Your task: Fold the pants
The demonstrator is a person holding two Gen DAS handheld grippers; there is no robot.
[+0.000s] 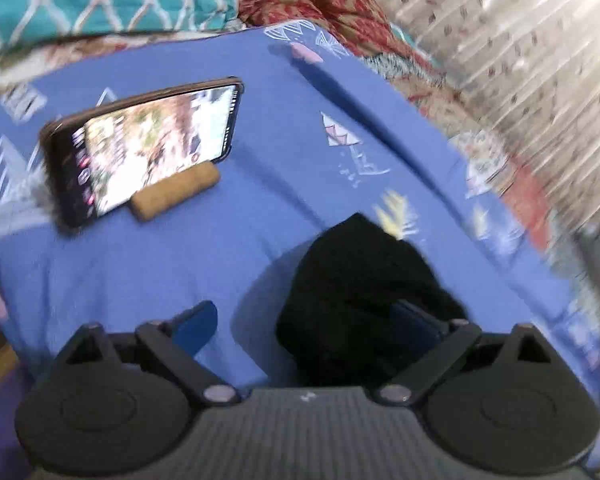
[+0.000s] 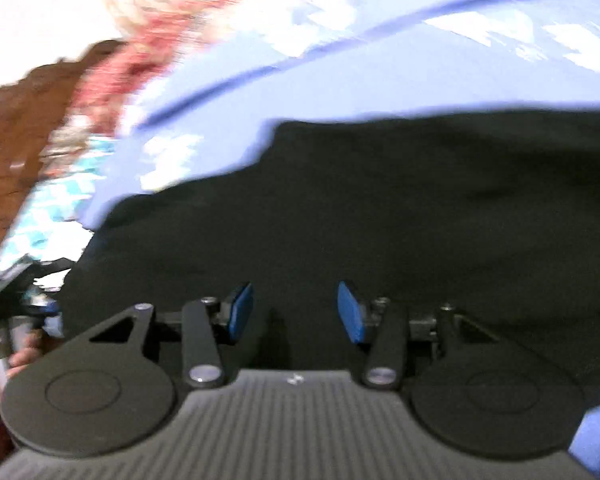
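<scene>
The blue bedsheet (image 1: pixel 148 280) covers the bed w/ the black pants (image 2: pixel 380 200) spread on it, filling the right wrist view from 3 to 9 o'clock. Step judged: mid-fold, a re-grip btwn folds. Left claw (image 1: pixel 306 328) is spread wide, a black fold lying against its pad at 3 o'clock, not pinched. Right claw (image 2: pixel 296 312) is half spread over the cloth, nothing pinched. Next, an edge is prob. to be pinched and carried over. A phone (image 1: pixel 148 144) propped on a cork block (image 1: pixel 176 190) at 10 o'clock is to be avoided.

The soft black cloth pants (image 2: pixel 400 208) lie spread out under the right gripper. One bunched-up end (image 1: pixel 360 292) sits by the left gripper's right finger.
</scene>
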